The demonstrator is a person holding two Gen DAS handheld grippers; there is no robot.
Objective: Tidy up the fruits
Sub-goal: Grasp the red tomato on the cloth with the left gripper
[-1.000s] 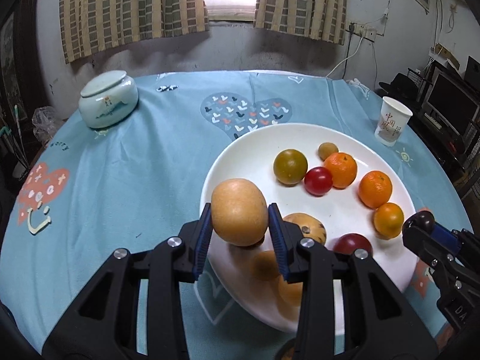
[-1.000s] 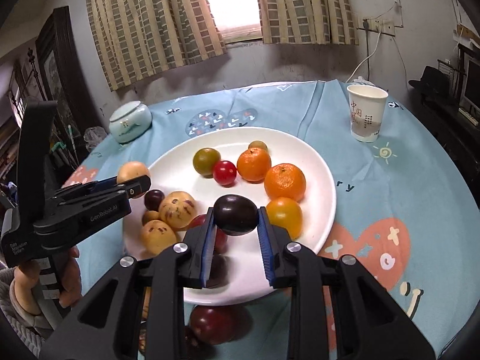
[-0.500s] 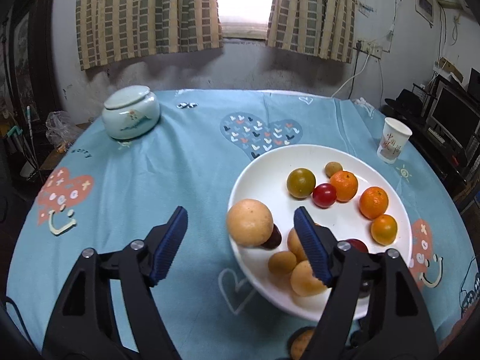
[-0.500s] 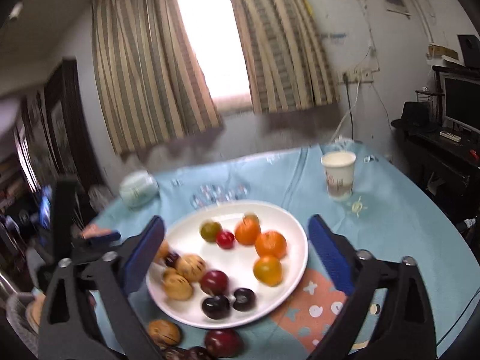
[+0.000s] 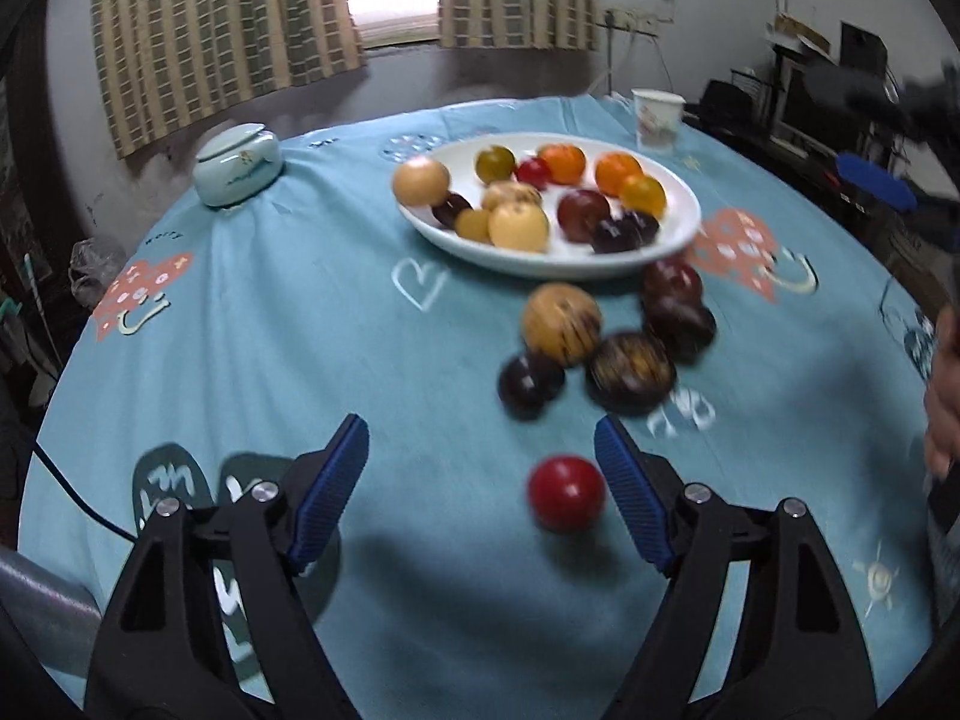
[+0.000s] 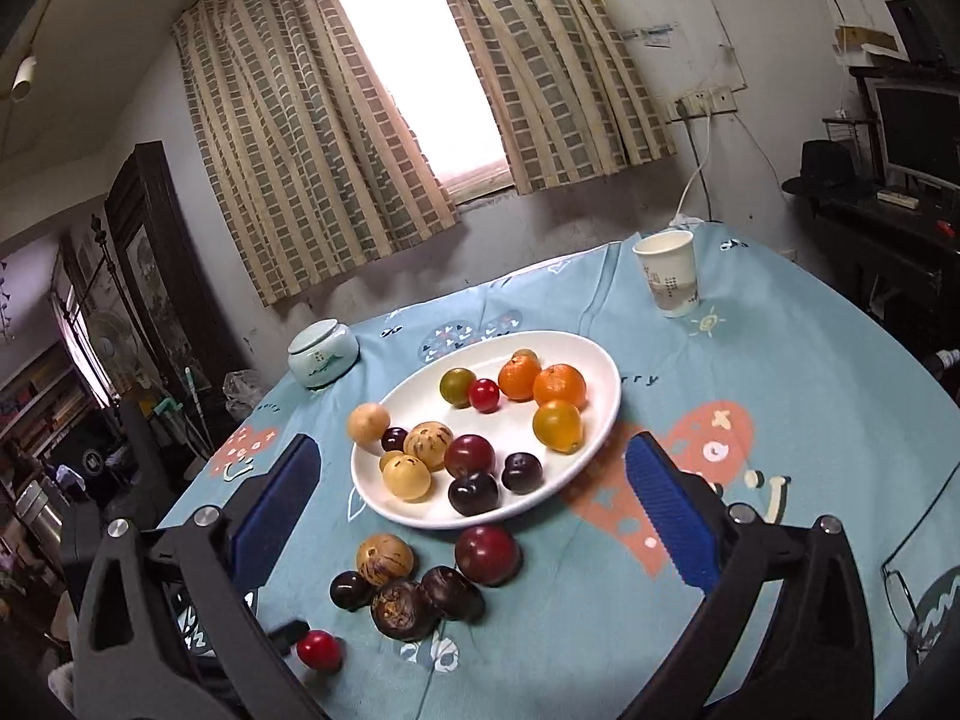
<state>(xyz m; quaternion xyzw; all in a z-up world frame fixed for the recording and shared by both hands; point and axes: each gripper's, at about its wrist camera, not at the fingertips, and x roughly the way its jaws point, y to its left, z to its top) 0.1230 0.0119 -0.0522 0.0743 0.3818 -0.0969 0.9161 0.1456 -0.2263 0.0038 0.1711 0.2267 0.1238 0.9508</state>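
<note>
Left gripper (image 5: 480, 480) open wide, jaws have just been opening, nothing clamped. A small red fruit (image 5: 566, 493) lies on the blue cloth between its pads, nearer the right pad, not touched. Right gripper (image 6: 474, 504) spread to full width and empty, held high above the near edge of the surface, aimed at the white plate (image 6: 600, 354).

The plate sits past mid-surface toward the far edge. On it: oranges (image 6: 559, 385) at the far right side, a green fruit (image 6: 458, 386), a tan round fruit (image 6: 368, 423) on the left rim, dark plums (image 6: 474, 492) at the near rim. Off the plate, just in front of its near rim, is a loose cluster: speckled tan fruit (image 6: 384, 558), big red plum (image 6: 486, 554), several dark ones (image 6: 401, 608), touching each other.

Step in hand, my read: left goes for the small red fruit. To do it well, shift the gripper so the fruit is centred between the pads, lower until the pads straddle its widest part, then close gently. It is round and smooth and will likely roll or squirt out if pinched off-centre. Keep the right gripper away from the cluster.

Surface: round, blue printed cloth with hearts. Ceramic lidded jar (image 6: 323, 354) at far left edge, paper cup (image 6: 667, 273) at far right edge, glasses (image 6: 918, 564) at near right edge. Room: striped curtains (image 6: 288, 138) round a bright window, monitor (image 6: 918, 126) on the right.
</note>
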